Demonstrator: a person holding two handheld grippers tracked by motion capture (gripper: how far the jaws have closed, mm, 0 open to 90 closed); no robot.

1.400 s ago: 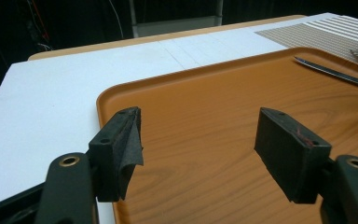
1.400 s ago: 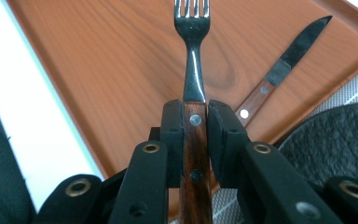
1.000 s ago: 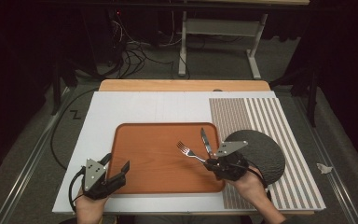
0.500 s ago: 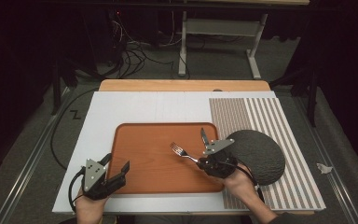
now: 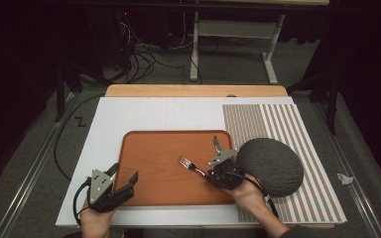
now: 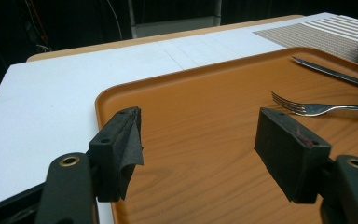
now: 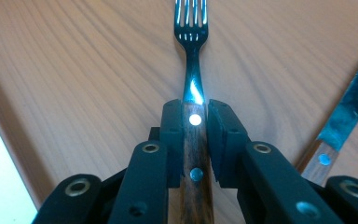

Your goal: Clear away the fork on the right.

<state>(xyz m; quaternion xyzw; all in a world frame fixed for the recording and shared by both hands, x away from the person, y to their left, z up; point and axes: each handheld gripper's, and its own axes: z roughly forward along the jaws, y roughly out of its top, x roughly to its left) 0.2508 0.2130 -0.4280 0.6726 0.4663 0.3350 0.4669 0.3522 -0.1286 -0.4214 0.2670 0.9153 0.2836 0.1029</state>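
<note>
We see the right gripper (image 7: 191, 135) with its fingers (image 7: 172, 140) pinching the wooden handle of a fork (image 7: 191, 56). The prongs point away from the gripper, over the brown tray (image 5: 154, 148). In the high view this gripper (image 5: 213, 174) is at the right part of the tray, and the fork (image 5: 188, 163) points to the far left. Just beside it, on the right, a knife (image 7: 349, 107) lies on the tray. A dark round plate (image 5: 273, 166) sits right of the tray, on a striped mat (image 5: 278, 119).

The left gripper (image 5: 124, 183) is at the near left corner of the tray. Its fingers (image 6: 289, 154) are spread apart, with nothing between them. The tray rests on a white sheet (image 5: 129, 114) that covers the tabletop (image 5: 193, 90).
</note>
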